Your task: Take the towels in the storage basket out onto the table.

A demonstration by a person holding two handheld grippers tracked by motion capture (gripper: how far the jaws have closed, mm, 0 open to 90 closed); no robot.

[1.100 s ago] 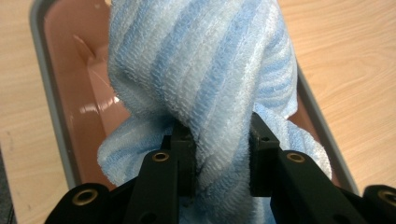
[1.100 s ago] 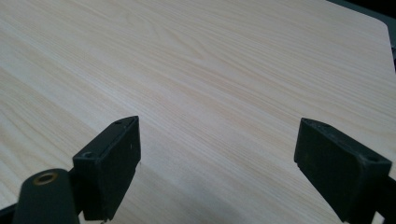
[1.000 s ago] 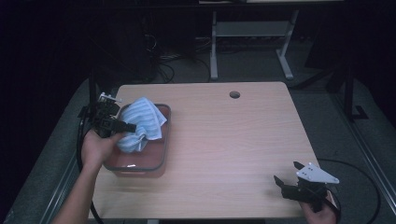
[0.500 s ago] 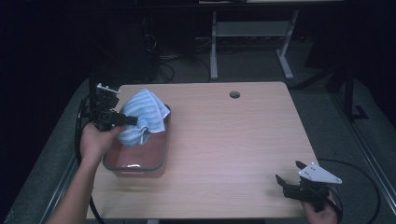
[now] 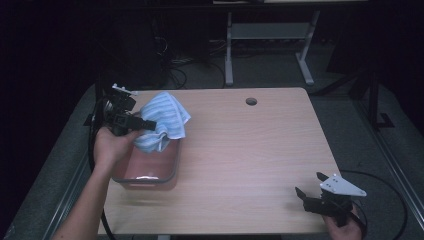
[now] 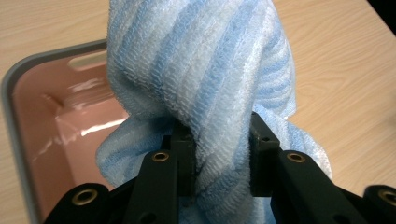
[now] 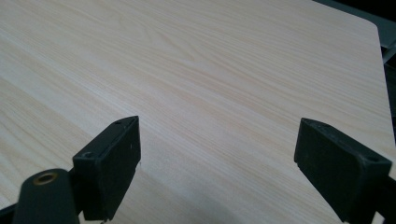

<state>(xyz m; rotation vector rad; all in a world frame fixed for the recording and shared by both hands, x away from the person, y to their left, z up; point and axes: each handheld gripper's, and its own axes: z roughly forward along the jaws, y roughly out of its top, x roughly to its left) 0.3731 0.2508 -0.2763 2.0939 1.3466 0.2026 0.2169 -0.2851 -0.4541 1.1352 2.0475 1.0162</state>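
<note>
Table [image 5: 250, 150]: pale wood, bare under and ahead of the right jaws; a small round hole [image 5: 251, 101] sits near its far edge, well away from both grippers.

Bin [image 5: 150, 170]: grey rim, pink inside, below and behind the left jaws. Its floor looks glossy and holds nothing I can make out.

Towel [image 6: 201, 84]: blue and white striped terry, bunched between the left jaws and hanging off both sides of them. In the high view it is lifted above the far end of the bin, its lower fold near the rim; whether it touches the rim I cannot tell.

Left gripper [image 6: 219, 154]: jaws narrow, pinching a thick twisted fold of towel between the pads.

Right gripper [image 7: 217, 163]: jaws wide, nothing between them, low over bare table, well apart from the bin and towel.

Risk, slip: the grip is on one fold only, so most of the cloth hangs free. A quick swing may well pull that fold out of the pads.

Risk, snag: the trailing lower fold hangs near the bin rim. If it catches there, I judge the light bin could drag or tip.

Risk, no help: the right jaws are too far off to steady the bin.
</note>
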